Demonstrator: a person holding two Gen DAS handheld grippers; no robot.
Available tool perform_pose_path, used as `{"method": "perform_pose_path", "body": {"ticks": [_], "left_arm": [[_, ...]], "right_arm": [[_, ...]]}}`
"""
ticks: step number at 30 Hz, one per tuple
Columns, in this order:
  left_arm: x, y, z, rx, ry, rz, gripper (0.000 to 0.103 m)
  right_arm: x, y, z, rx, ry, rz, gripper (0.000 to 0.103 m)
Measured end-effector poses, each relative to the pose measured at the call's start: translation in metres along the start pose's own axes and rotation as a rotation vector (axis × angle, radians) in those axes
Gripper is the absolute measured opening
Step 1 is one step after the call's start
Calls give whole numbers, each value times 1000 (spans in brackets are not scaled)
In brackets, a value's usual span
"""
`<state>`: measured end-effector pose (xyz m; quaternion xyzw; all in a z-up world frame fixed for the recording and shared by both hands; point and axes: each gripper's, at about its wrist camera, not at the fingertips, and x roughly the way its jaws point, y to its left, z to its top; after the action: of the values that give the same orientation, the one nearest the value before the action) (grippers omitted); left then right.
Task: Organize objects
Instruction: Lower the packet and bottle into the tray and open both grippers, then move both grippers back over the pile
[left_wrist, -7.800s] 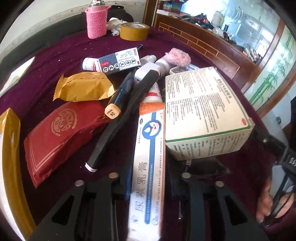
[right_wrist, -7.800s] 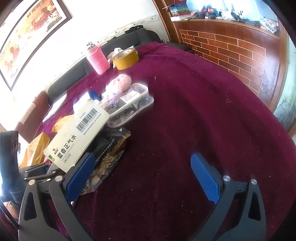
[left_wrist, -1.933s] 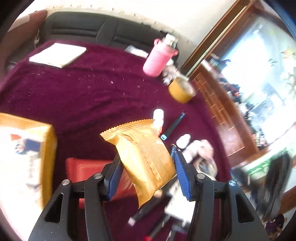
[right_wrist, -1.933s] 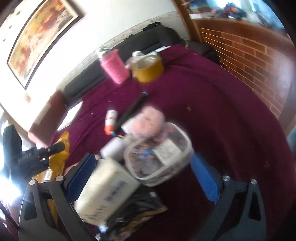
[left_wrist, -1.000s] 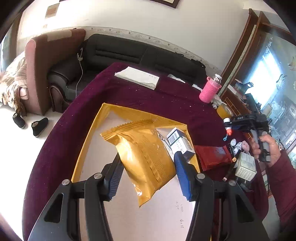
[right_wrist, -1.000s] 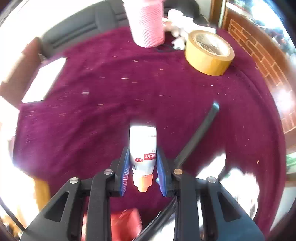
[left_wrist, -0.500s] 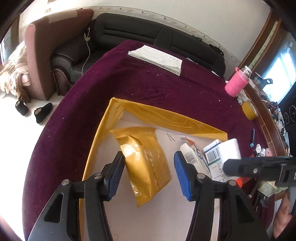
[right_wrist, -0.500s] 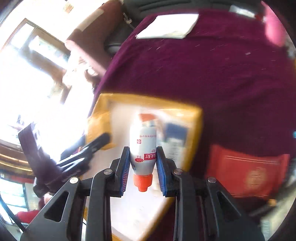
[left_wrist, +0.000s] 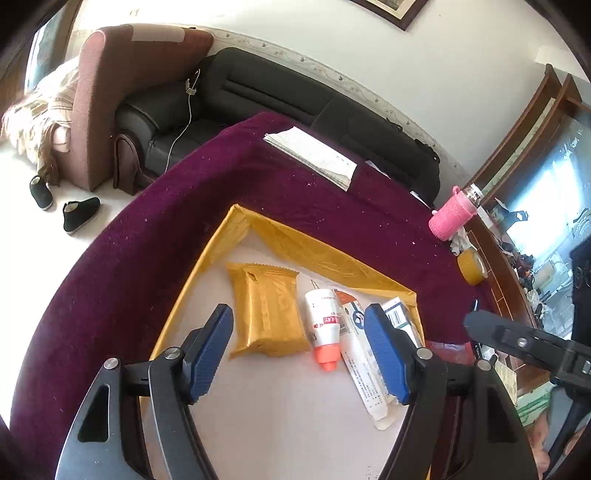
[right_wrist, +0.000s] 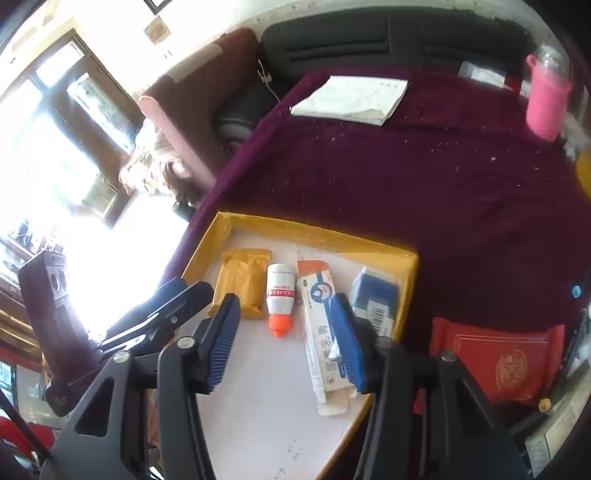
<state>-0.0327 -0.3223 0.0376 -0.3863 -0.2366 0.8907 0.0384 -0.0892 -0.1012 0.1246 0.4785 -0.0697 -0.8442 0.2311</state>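
- In the shallow yellow-walled cardboard tray on the maroon-clothed bench: white bottle with orange cap, long axis toward the right tongs, cap nearest.
- Right tongs: just opened, released, bottle lying beyond the pads.
- Left tongs: just opened, empty above the gold foil packet.

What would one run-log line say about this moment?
left gripper: jaws just opened, empty | right gripper: jaws just opened, empty | yellow tray: gold packet, orange-capped bottle, long carton, blue box
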Motion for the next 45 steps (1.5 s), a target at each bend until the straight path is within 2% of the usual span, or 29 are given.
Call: {"method": "perform_pose_path", "body": {"ticks": [5, 7, 10, 13, 15, 19, 20, 22, 26, 33, 37, 41, 43, 45], "left_arm": [[23, -8, -26, -19, 85, 64, 68], [19, -8, -31, -35, 78, 76, 68], [2, -3, -38, -65, 24, 70, 68], [-14, 1, -44, -103, -18, 17, 68], [-29, -2, -42, -106, -70, 16, 68], [-73, -25, -41, -122, -170, -47, 68], [-82, -34, -43, -128, -197, -50, 68], [-93, -51, -54, -148, -234, -56, 69], [-85, -91, -68, -68, -179, -29, 69], [-94, -136, -89, 41, -157, -76, 69], [-84, -147, -100, 49, -95, -136, 68], [-60, -159, -106, 61, -6, -168, 68], [-52, -160, -110, 43, 32, -195, 68], [-47, -160, -114, 44, 55, -188, 68]], "right_arm": [[-38, -7, -34, -3, -106, -9, 55], [-47, -13, -48, 20, -127, 11, 55], [-60, -19, -65, 39, -155, 35, 55], [-77, -24, -83, 51, -195, 60, 55], [-84, -27, -92, 60, -230, 65, 56], [-105, -40, -110, 103, -325, 25, 65], [-108, -45, -114, 121, -348, 13, 69], [-113, -55, -118, 154, -374, -17, 71], [-114, -73, -121, 212, -370, -43, 71], [-137, -95, -138, 221, -417, -96, 71], [-162, -132, -151, 309, -442, -139, 70], [-183, -179, -167, 398, -461, -281, 70], [-191, -204, -176, 469, -457, -289, 70], [-196, -221, -185, 518, -453, -288, 70]]}}
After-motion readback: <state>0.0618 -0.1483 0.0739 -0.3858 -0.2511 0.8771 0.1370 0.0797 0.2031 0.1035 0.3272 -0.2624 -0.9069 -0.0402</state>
